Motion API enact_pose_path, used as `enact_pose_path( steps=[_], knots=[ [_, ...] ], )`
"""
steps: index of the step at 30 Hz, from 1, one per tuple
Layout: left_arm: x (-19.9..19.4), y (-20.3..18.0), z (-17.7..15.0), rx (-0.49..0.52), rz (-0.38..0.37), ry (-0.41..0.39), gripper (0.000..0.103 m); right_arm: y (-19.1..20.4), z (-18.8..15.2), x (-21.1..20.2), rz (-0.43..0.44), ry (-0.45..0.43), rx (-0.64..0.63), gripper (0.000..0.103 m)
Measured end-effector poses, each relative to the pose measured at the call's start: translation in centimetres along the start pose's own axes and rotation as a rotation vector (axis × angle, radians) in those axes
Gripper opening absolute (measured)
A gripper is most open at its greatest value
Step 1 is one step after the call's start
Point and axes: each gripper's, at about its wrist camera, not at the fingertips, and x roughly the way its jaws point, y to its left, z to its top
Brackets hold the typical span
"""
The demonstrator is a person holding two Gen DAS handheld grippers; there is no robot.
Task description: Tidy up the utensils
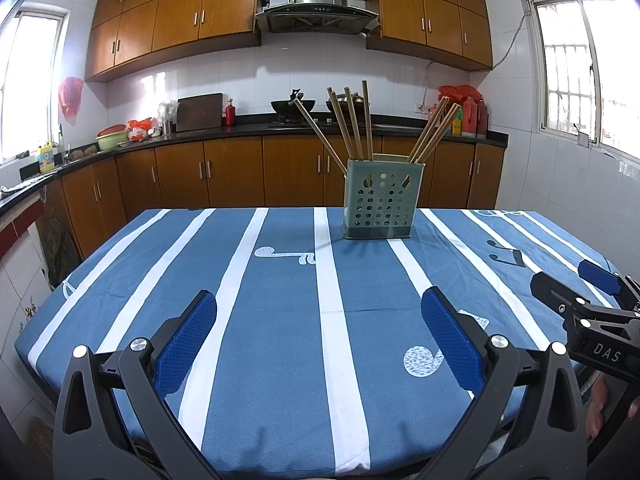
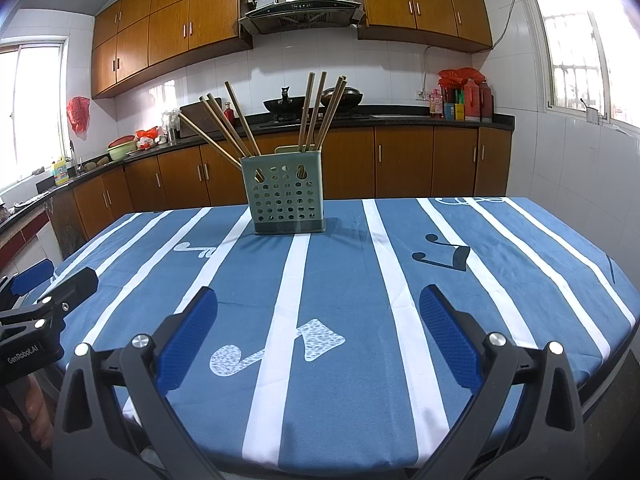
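A pale green perforated utensil holder [image 1: 382, 202] [image 2: 285, 196] stands upright near the table's far edge. Several wooden chopsticks [image 1: 351, 124] [image 2: 314, 110] stick out of it, fanned left and right. My left gripper [image 1: 320, 312] hovers open over the near part of the table, with nothing between its blue pads [image 1: 188, 344]. My right gripper [image 2: 318, 312] is also open and empty, level with the left one; it shows at the right edge of the left wrist view [image 1: 572, 284]. The left gripper appears at the left edge of the right wrist view [image 2: 52, 276].
The table carries a blue cloth with white stripes and music notes [image 1: 280, 300] [image 2: 360, 280]. Behind it runs a dark kitchen counter [image 1: 240, 130] with woks, bottles and bowls, wooden cabinets above and below. A person's hand [image 2: 36, 412] holds the left gripper.
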Motion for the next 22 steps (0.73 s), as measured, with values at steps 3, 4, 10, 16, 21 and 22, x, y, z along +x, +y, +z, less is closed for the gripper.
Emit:
enact_pose_path(
  steps=[3,4,10,16,21,22],
  knots=[
    [0.14,-0.01,-0.22,-0.001,0.001,0.002,0.101,-0.01,0.01,0.00,0.000,0.001,0.000,0.099],
    [0.19,-0.01,-0.33,-0.002,0.002,0.003,0.101,-0.01,0.02,0.00,0.000,0.001,0.000,0.099],
    [0.43,-0.01,-0.73,-0.009,0.007,0.006,0.101,-0.01,0.06,-0.03,0.000,0.001,0.000,0.099],
    [0.42,0.18,-0.62,-0.011,0.010,0.007,0.101,0.06,-0.23,0.01,0.001,0.001,0.001,0.099],
    [0.41,0.22,-0.58,-0.018,0.013,0.009,0.101,0.15,-0.44,0.02,0.001,0.001,0.001,0.099],
    [0.37,0.22,-0.62,-0.018,0.013,0.009,0.101,0.11,-0.37,0.04,0.001,0.002,0.001,0.099]
  ],
)
